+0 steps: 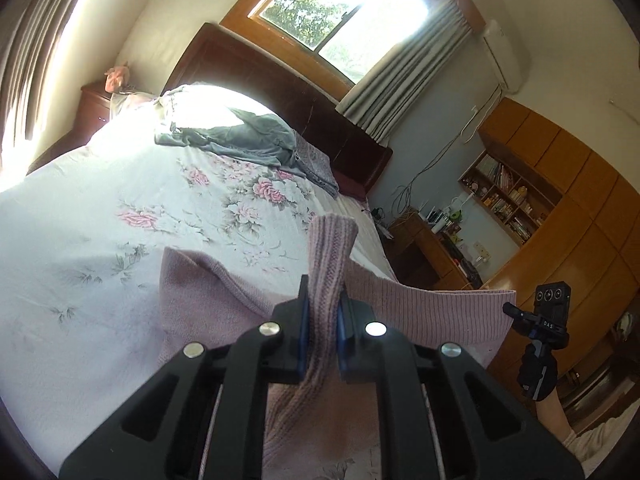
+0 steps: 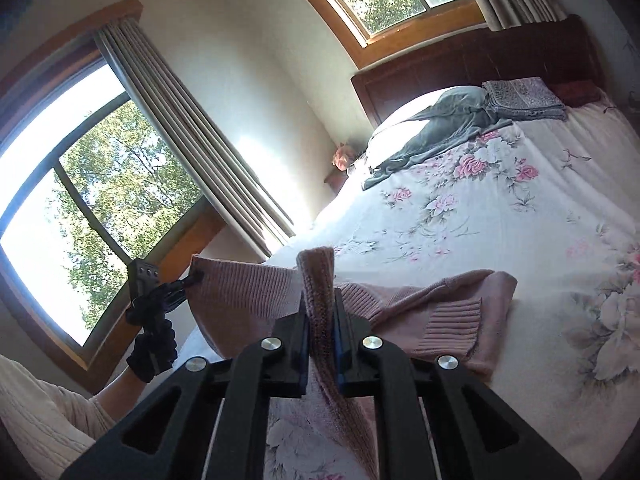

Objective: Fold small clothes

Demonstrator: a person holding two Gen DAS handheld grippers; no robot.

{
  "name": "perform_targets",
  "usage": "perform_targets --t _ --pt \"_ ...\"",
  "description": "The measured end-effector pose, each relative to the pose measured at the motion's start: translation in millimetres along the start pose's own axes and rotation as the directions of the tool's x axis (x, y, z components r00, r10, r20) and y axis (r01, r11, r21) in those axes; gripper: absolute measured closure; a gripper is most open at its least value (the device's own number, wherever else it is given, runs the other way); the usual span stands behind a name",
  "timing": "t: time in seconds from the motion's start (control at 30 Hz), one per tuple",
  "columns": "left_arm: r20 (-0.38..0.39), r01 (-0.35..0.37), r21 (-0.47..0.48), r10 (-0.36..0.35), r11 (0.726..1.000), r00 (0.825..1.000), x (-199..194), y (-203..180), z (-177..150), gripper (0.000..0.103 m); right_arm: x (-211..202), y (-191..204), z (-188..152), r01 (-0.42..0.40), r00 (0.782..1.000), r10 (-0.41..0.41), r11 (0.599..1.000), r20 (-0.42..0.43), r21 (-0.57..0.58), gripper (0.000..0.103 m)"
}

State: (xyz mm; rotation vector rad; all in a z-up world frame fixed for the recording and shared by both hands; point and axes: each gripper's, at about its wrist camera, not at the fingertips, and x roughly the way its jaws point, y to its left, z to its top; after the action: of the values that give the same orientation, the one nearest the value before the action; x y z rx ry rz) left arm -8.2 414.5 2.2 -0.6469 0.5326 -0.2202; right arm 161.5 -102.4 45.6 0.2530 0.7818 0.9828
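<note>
A small pink knitted sweater (image 1: 208, 300) hangs partly lifted above the floral bed sheet (image 1: 100, 232). My left gripper (image 1: 323, 312) is shut on one ribbed edge of it, which sticks up between the blue pads. My right gripper (image 2: 320, 312) is shut on another ribbed edge of the same sweater (image 2: 432, 312). In the left wrist view the right gripper (image 1: 510, 308) pinches the sweater's far corner at the right. In the right wrist view the left gripper (image 2: 192, 278) holds the corner at the left. The hem stretches between them while the sleeve and body trail on the sheet.
A grey garment (image 1: 248, 138) and a folded patterned cloth (image 2: 520, 98) lie near the dark headboard (image 1: 280, 80). A wooden desk (image 1: 424, 240) and bookshelf (image 1: 504, 196) stand right of the bed. Gloved hands (image 2: 154, 350) hold both grippers.
</note>
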Motion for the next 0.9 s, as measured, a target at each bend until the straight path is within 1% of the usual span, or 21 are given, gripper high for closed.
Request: perform_targets --t 0.1,0.17,0.23,0.3,0.37,0.47,0.5,0.53,0.57,0.6,0.63,0.67,0.7,0.73,0.77,0.83,0.87,0.9 --pt "0.002 -0.019 -0.010 0.019 1.000 1.000 30.6 7.3 23.7 0.094 16.3 -15.4 28.2 0.031 1.000 -0.031 0.999 -0.003 0.008 0.094" --pt "-0.022 -0.045 -0.022 0.045 0.999 0.999 53.7 19.8 33.7 0.094 35.0 -30.3 40.8 0.060 0.998 -0.059 0.998 -0.028 0.023 0.094" --pt "-0.055 -0.082 -0.035 0.080 0.996 0.995 76.4 34.3 36.5 0.094 56.8 -48.0 47.1 0.082 0.995 -0.079 0.995 -0.062 0.052 0.094" --pt "-0.099 -0.136 -0.054 0.130 0.989 0.987 98.4 53.2 35.3 0.094 79.8 -66.6 47.1 0.126 0.987 -0.117 0.989 -0.107 0.076 0.094" --pt "-0.148 -0.201 -0.061 0.190 0.978 0.971 119.3 72.4 29.7 0.093 103.7 -87.1 41.9 0.161 0.977 -0.142 0.980 -0.156 0.114 0.094" --pt "-0.228 -0.285 -0.076 0.262 0.955 0.938 146.0 99.1 18.2 0.092 136.3 -115.7 28.4 0.220 0.956 -0.179 0.962 -0.234 0.162 0.093" --pt "-0.265 -0.324 -0.088 0.291 0.942 0.919 153.2 109.4 13.4 0.086 146.2 -123.7 22.9 0.248 0.945 -0.198 0.953 -0.261 0.176 0.093" --pt "-0.302 -0.360 -0.106 0.315 0.927 0.900 158.9 119.5 8.7 0.078 154.7 -130.5 17.1 0.271 0.934 -0.212 0.945 -0.288 0.185 0.088" --pt "-0.328 -0.379 -0.128 0.321 0.917 0.888 161.9 129.5 4.2 0.076 161.2 -136.6 11.6 0.305 0.918 -0.238 0.934 -0.316 0.185 0.083" --pt "-0.342 -0.383 -0.157 0.313 0.910 0.886 161.8 137.5 1.2 0.076 165.5 -140.9 6.3 0.341 0.902 -0.267 0.923 -0.339 0.181 0.080" --pt "-0.347 -0.376 -0.194 0.295 0.906 0.890 158.1 143.6 0.0 0.075 166.4 -142.8 1.8 0.359 0.893 -0.283 0.917 -0.349 0.176 0.078" --pt "-0.344 -0.358 -0.241 0.266 0.902 0.901 151.2 147.2 -1.3 0.074 162.9 -142.7 -2.2 0.358 0.895 -0.282 0.916 -0.346 0.180 0.074" --pt "-0.338 -0.336 -0.280 0.236 0.899 0.911 142.5 148.5 -3.0 0.070 156.9 -141.6 -6.1 0.351 0.901 -0.274 0.917 -0.338 0.191 0.070" --pt "-0.329 -0.320 -0.291 0.220 0.902 0.918 132.6 145.8 -5.2 0.065 149.1 -139.7 -9.6 0.344 0.906 -0.266 0.916 -0.330 0.205 0.059" --pt "-0.327 -0.317 -0.274 0.222 0.908 0.918 122.9 139.1 -8.4 0.062 139.3 -135.9 -13.4 0.335 0.912 -0.258 0.917 -0.318 0.216 0.058" --pt "-0.338 -0.322 -0.214 0.239 0.922 0.910 104.0 123.5 -17.5 0.052 118.7 -123.9 -22.2 0.292 0.930 -0.221 0.929 -0.295 0.226 0.058" --pt "-0.347 -0.316 -0.194 0.237 0.929 0.908 95.4 115.8 -24.5 0.049 108.4 -116.4 -28.0 0.278 0.935 -0.210 0.934 -0.286 0.224 0.054" --pt "-0.357 -0.311 -0.181 0.232 0.933 0.905 87.4 109.7 -33.3 0.044 99.2 -109.1 -35.0 0.271 0.936 -0.203 0.937 -0.287 0.222 0.051"
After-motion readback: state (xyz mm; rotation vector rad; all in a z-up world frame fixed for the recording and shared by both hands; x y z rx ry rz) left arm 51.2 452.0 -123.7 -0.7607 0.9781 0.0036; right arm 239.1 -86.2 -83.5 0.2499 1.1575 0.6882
